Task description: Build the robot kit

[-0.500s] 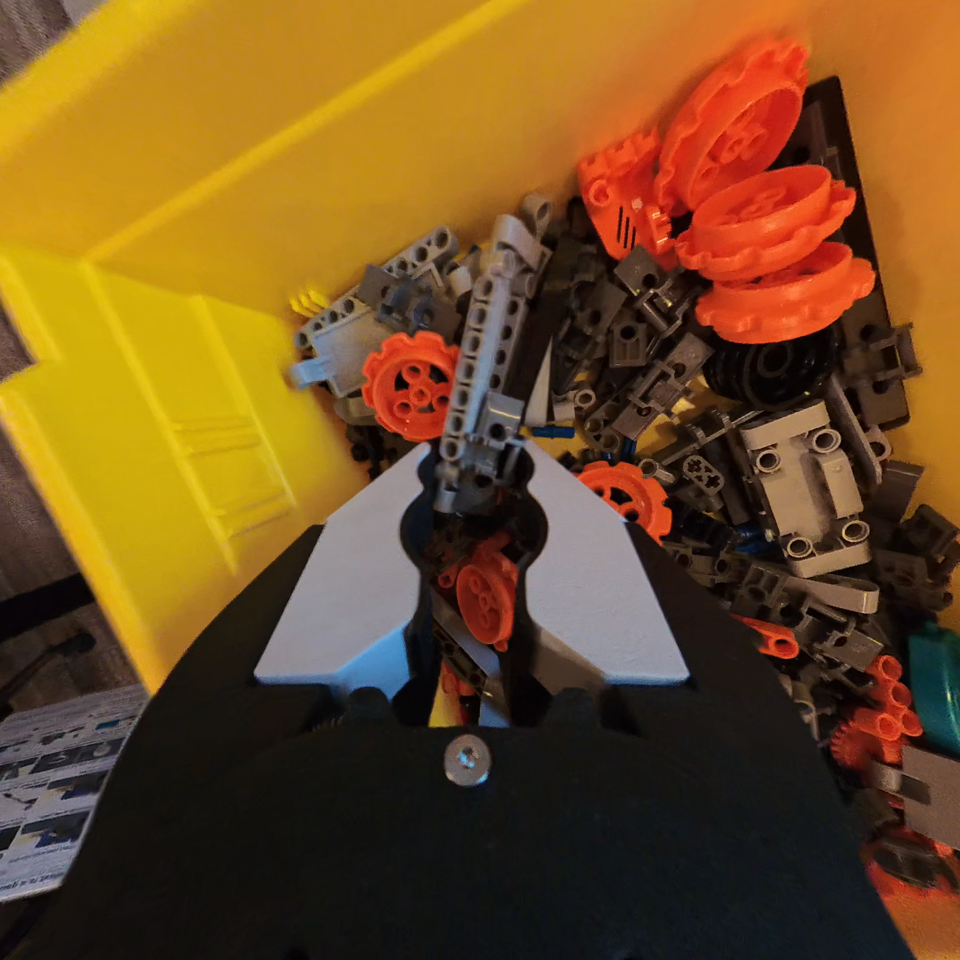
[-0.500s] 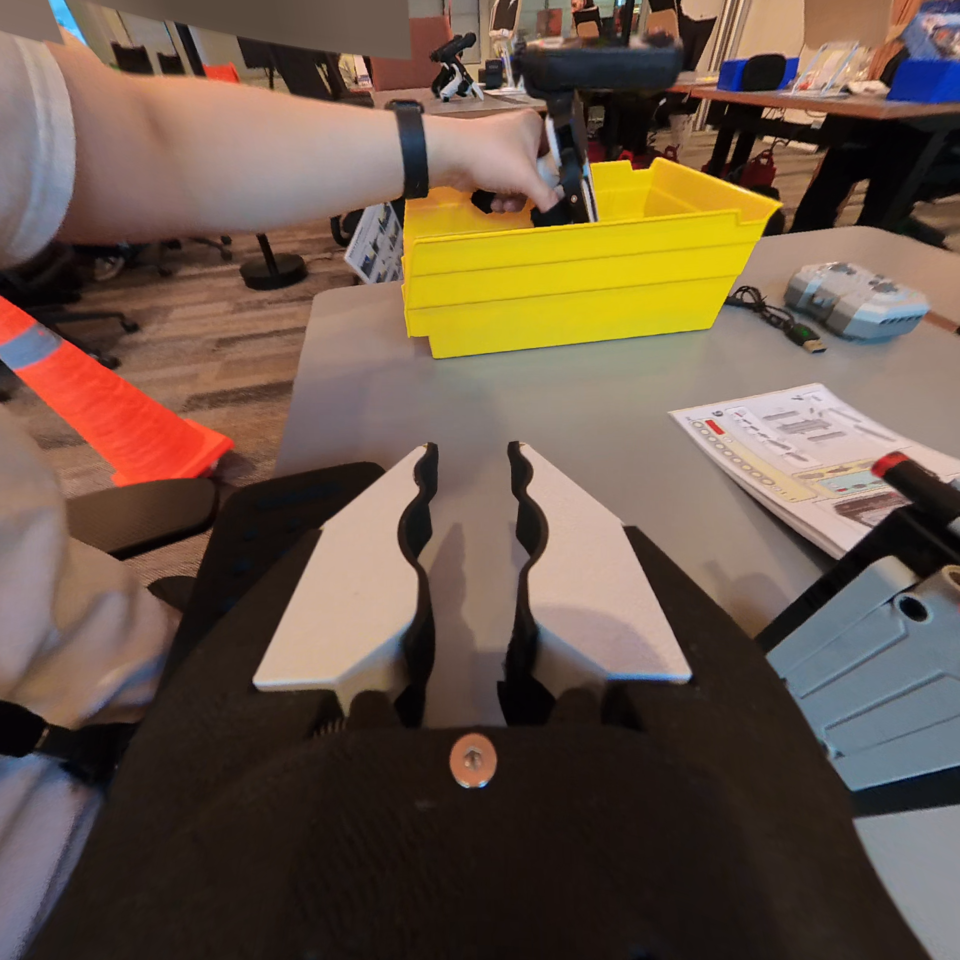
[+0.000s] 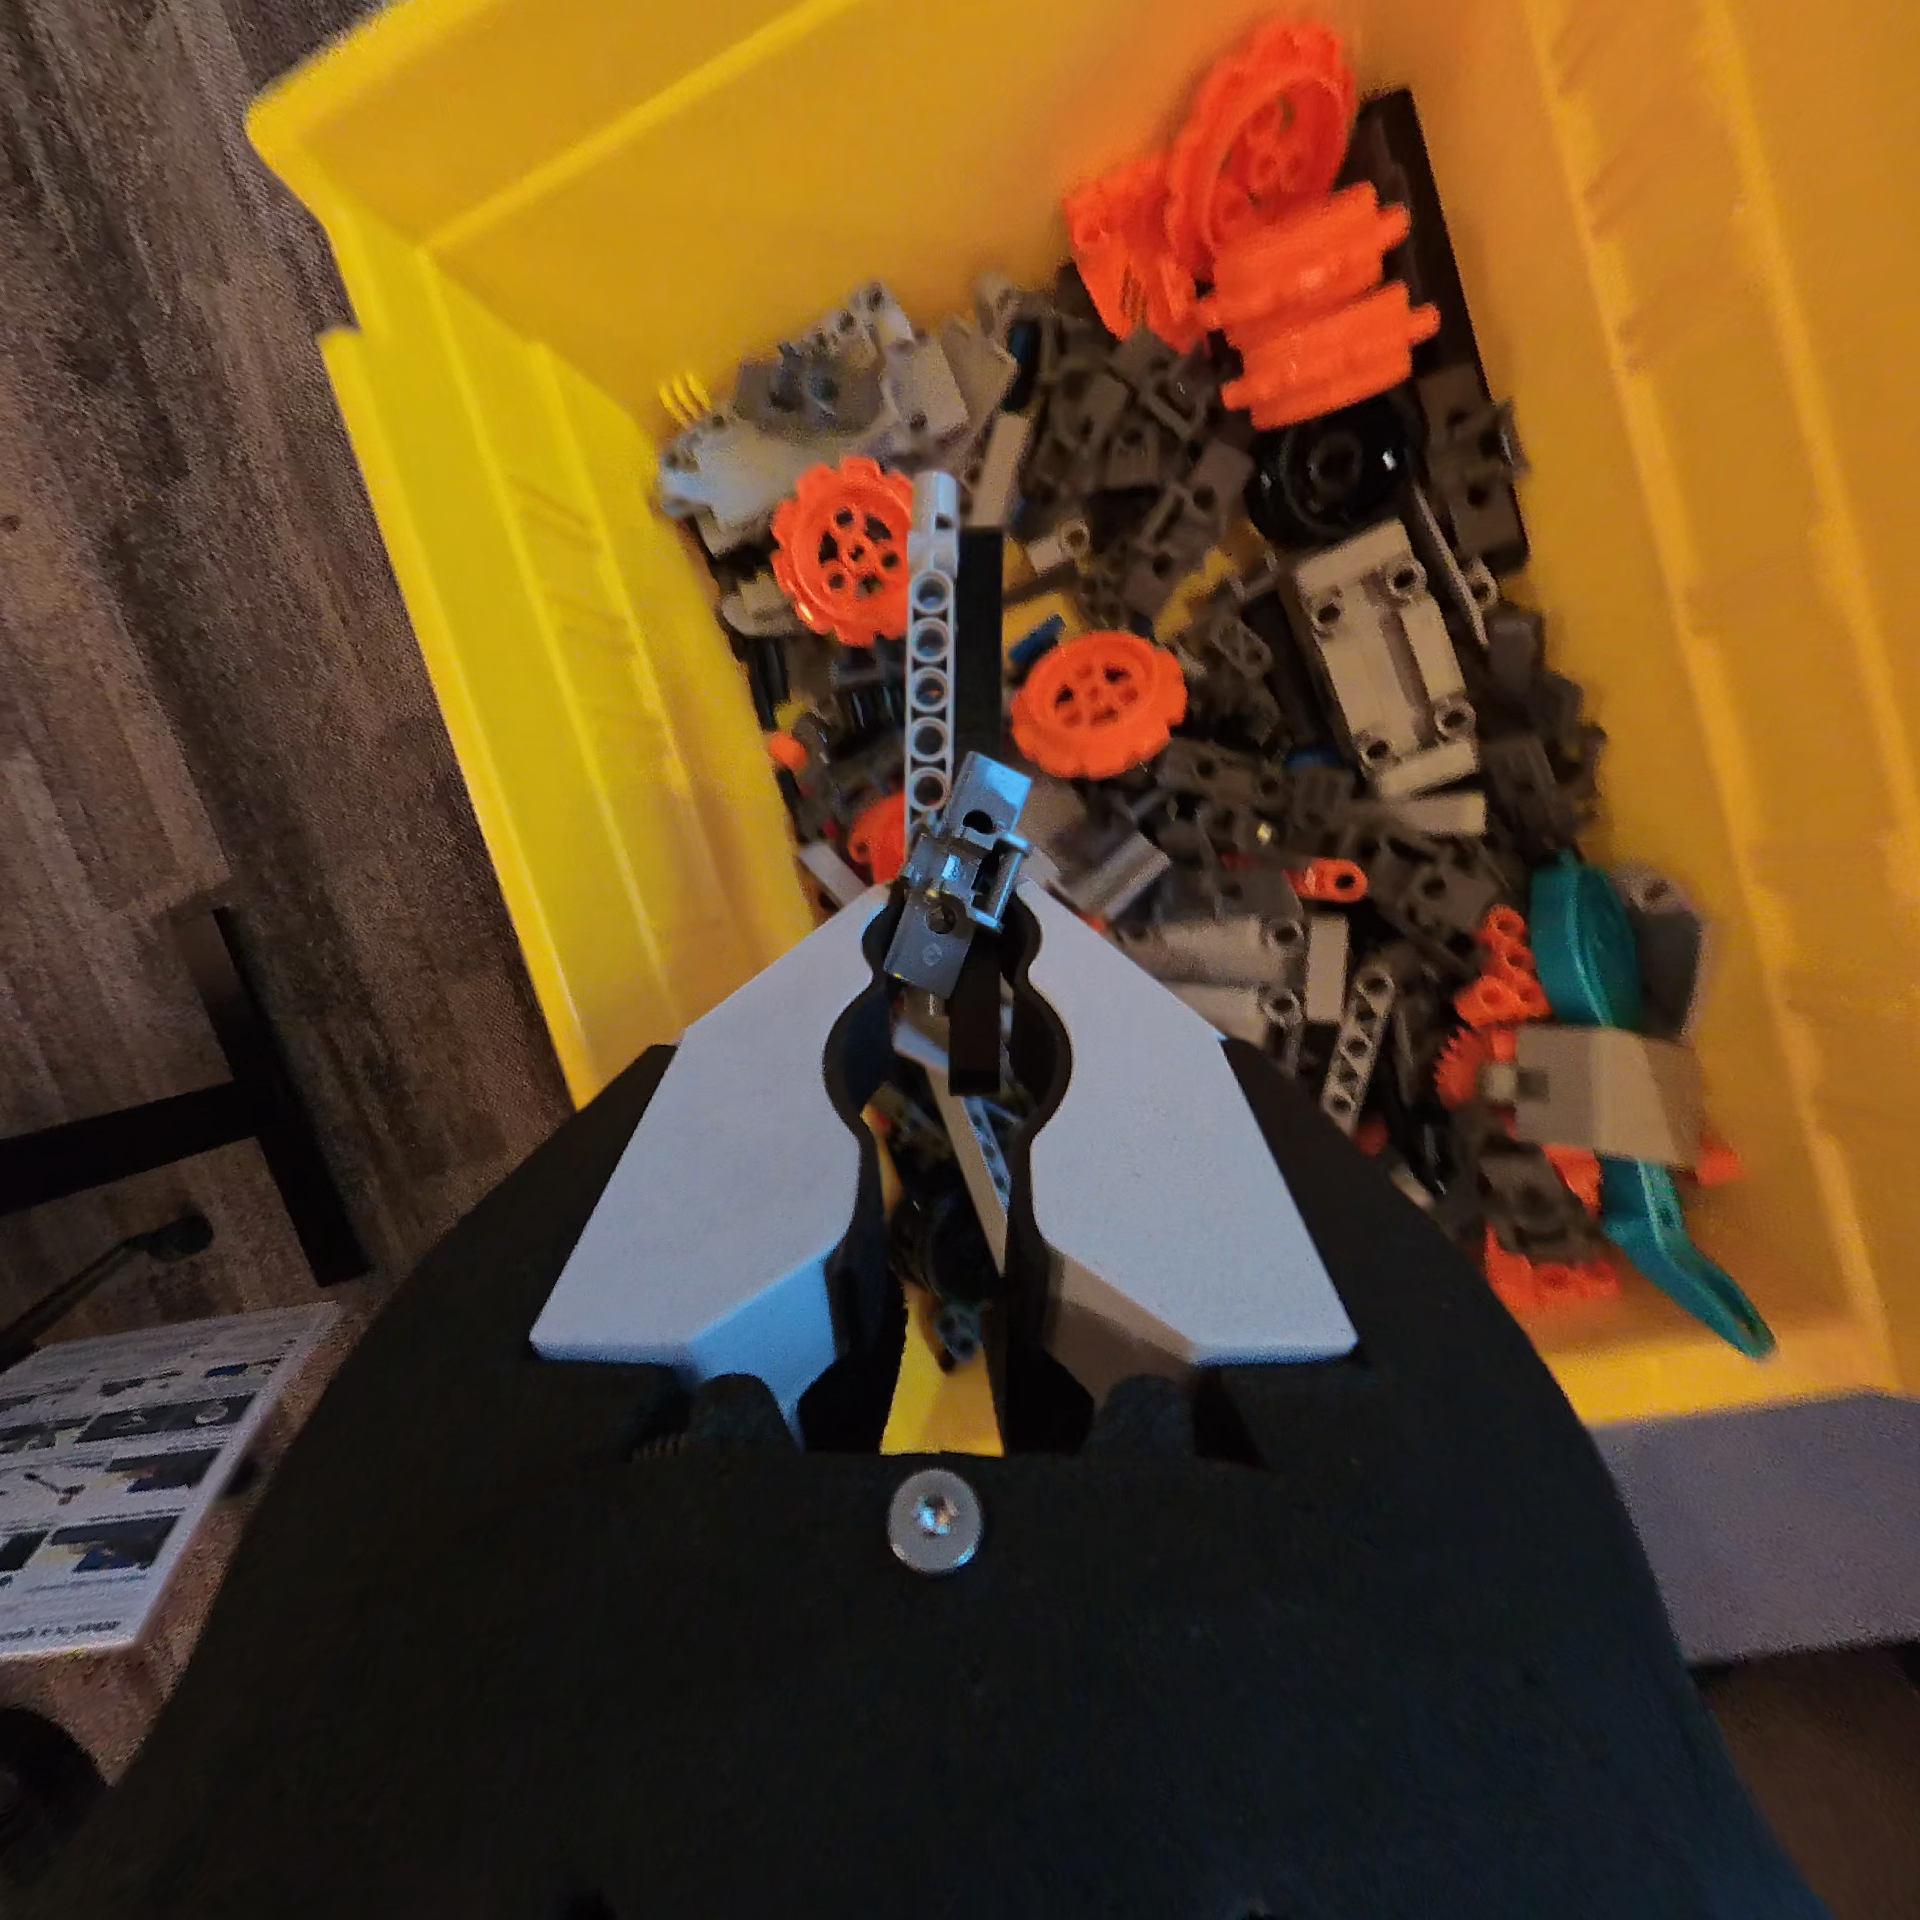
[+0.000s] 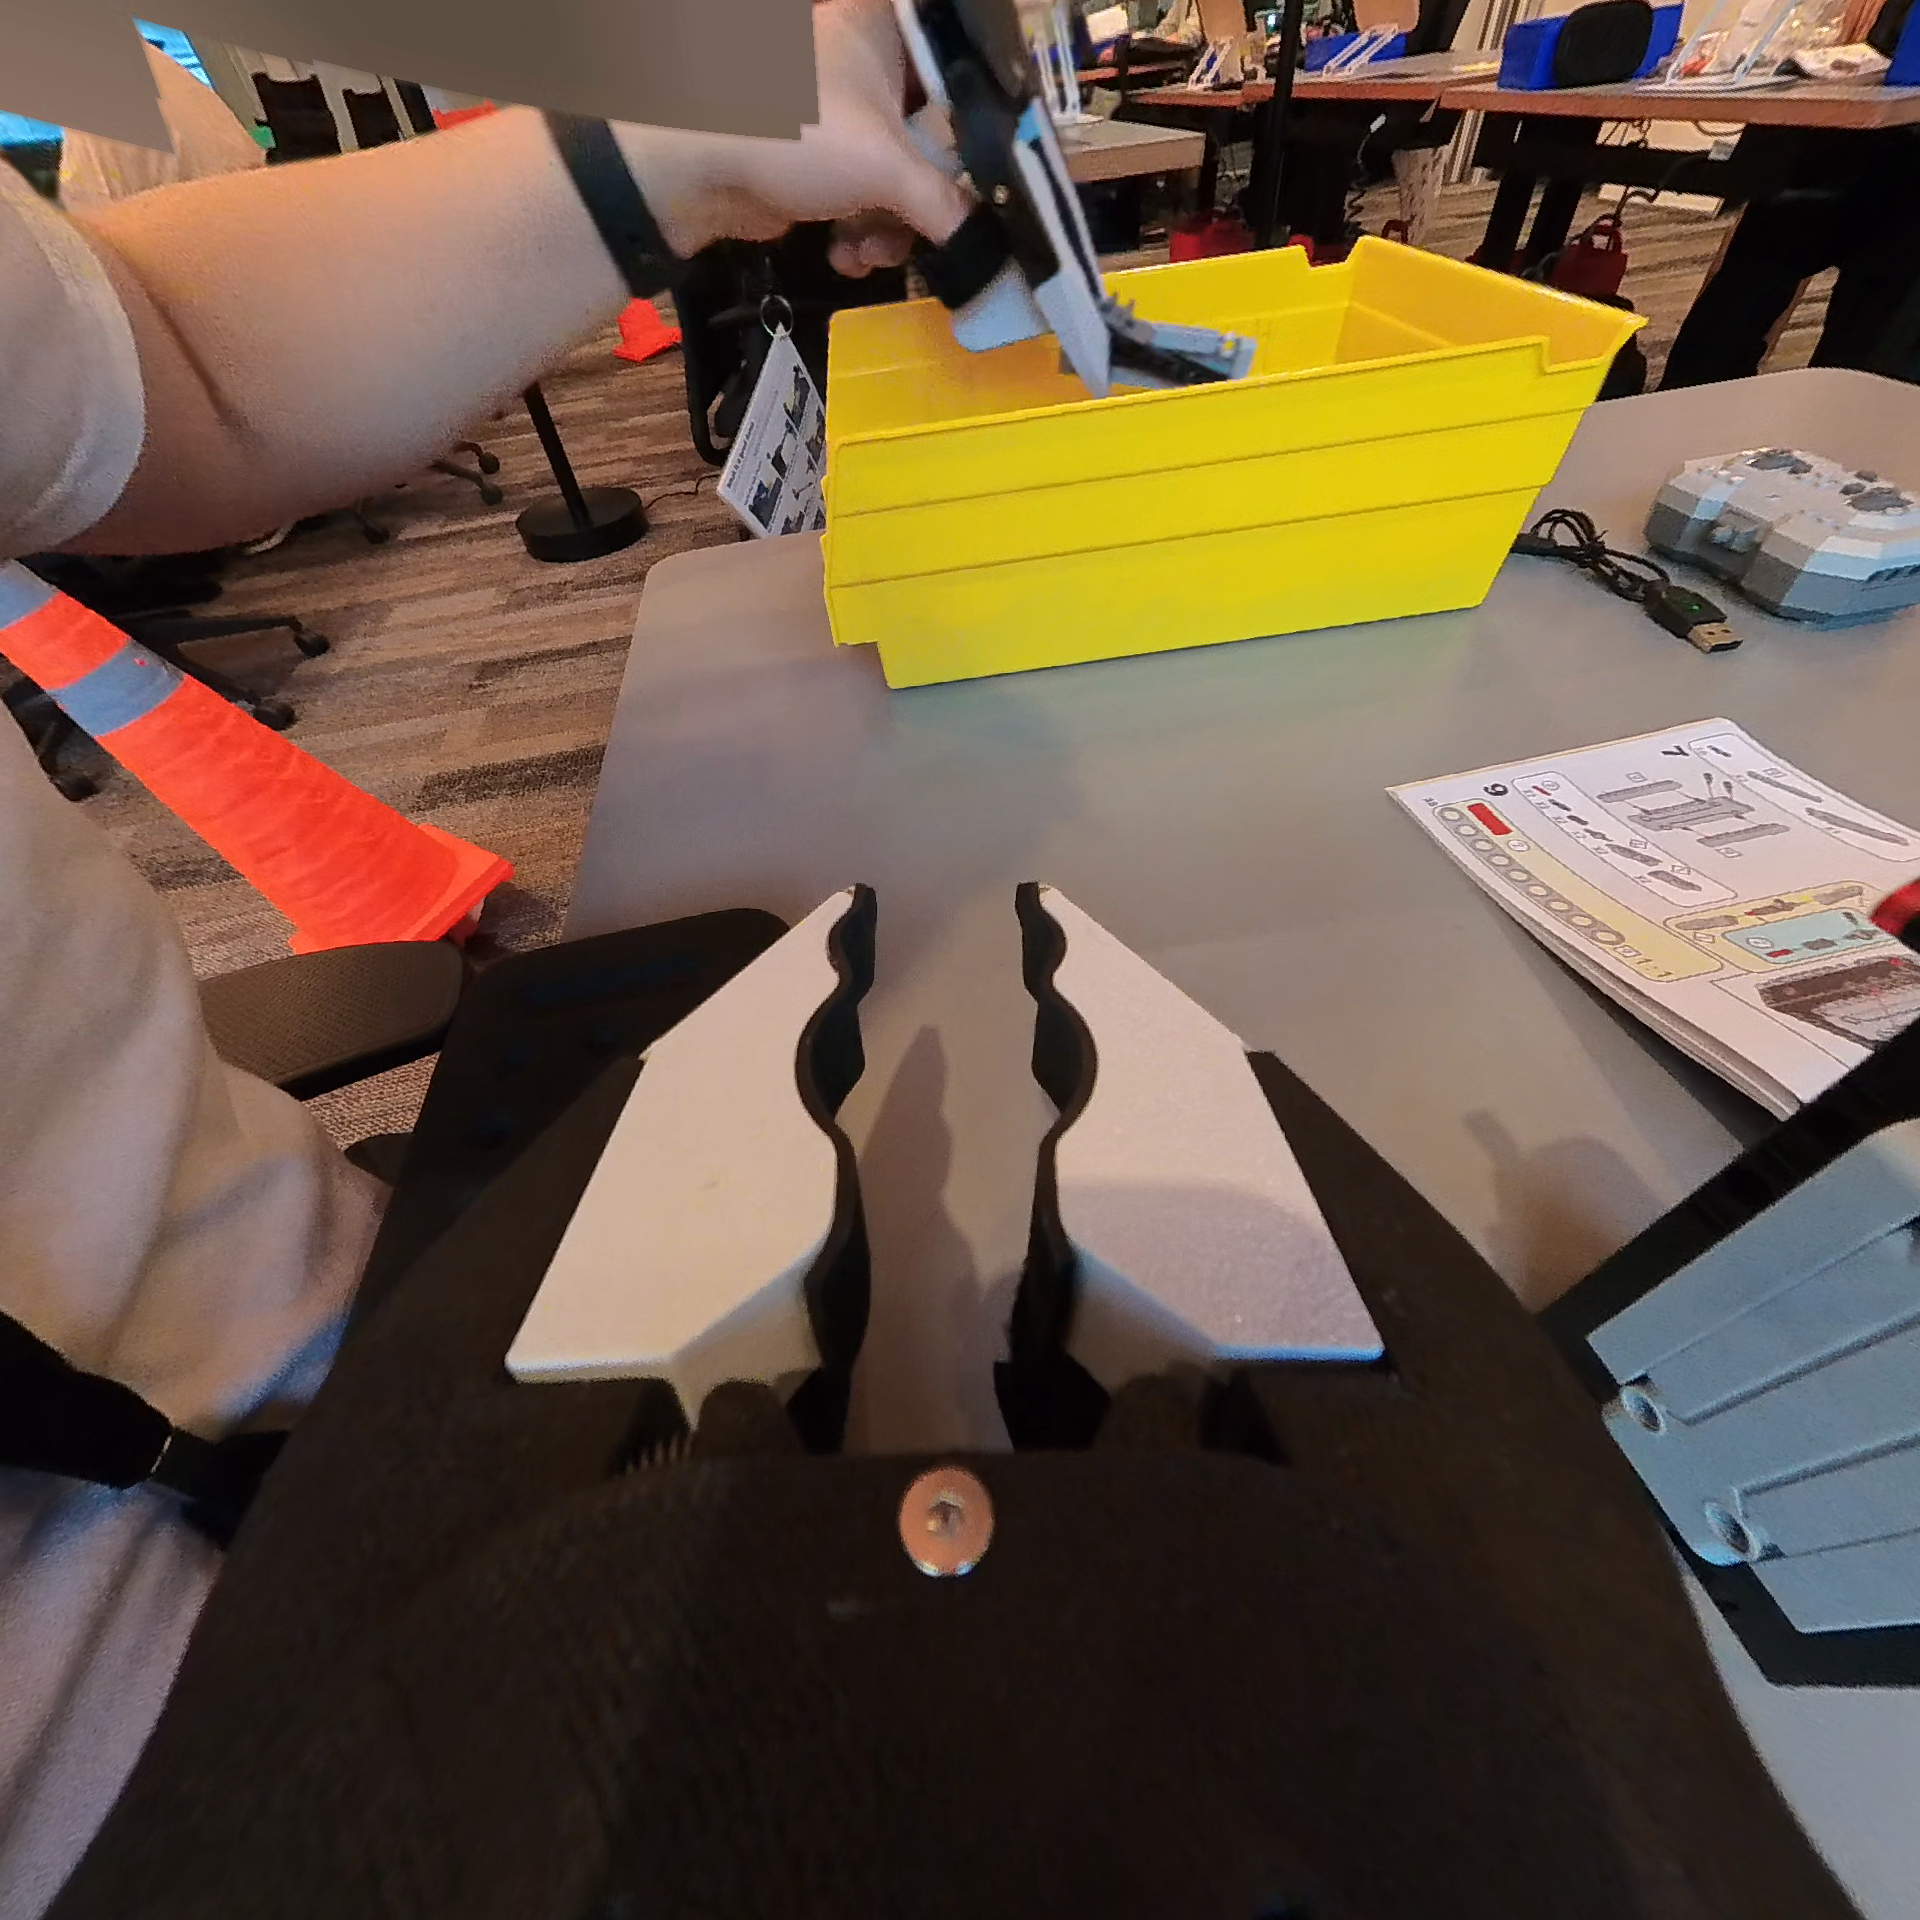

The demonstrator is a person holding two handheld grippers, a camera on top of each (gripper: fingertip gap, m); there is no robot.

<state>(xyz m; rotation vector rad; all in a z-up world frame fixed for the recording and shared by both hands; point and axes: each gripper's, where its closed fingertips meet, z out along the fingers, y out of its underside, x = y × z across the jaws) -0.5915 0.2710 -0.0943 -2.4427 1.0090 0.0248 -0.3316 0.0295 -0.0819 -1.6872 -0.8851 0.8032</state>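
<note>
- grey beam assembly (image 3: 951,883) sat clamped between the tips of the left gripper (image 3: 954,914), centre of the left wrist frame; a pale holed beam and a black strip ran from it toward the upper middle of the frame.
- in the right wrist frame the same assembly (image 4: 1174,353) showed at upper centre, held by the left gripper (image 4: 1081,343) above the rim of the yellow bin (image 4: 1195,540), pointing to the right.
- left gripper jaws were closed on the assembly; the white fingers (image 3: 727,1122) nearly met at the tips.
- yellow bin (image 3: 582,343) filled the upper and right parts of the left wrist frame, holding a heap of loose building parts: orange wheels (image 3: 1299,281) stacked at upper right, an orange gear (image 3: 847,551) left of the beam, another orange gear (image 3: 1096,701) right of it, a teal piece (image 3: 1579,945) at right.
- right gripper (image 4: 945,904) hovered over the grey table (image 4: 1039,769), lower centre of its frame; jaws stood apart with nothing between them.
- instruction booklet (image 4: 1683,883) lay on the table at right of the frame, well apart from the bin.
- grey controller block (image 4: 1797,540) with a black usb cable (image 4: 1621,582) lay on the table at upper right, beside the bin.
- a grey built piece (image 4: 1787,1382) showed at the lower right edge, near the right gripper; contact could not be told.
- the person's forearm (image 4: 364,312) with a dark wristband crossed the upper left of the right wrist frame.
</note>
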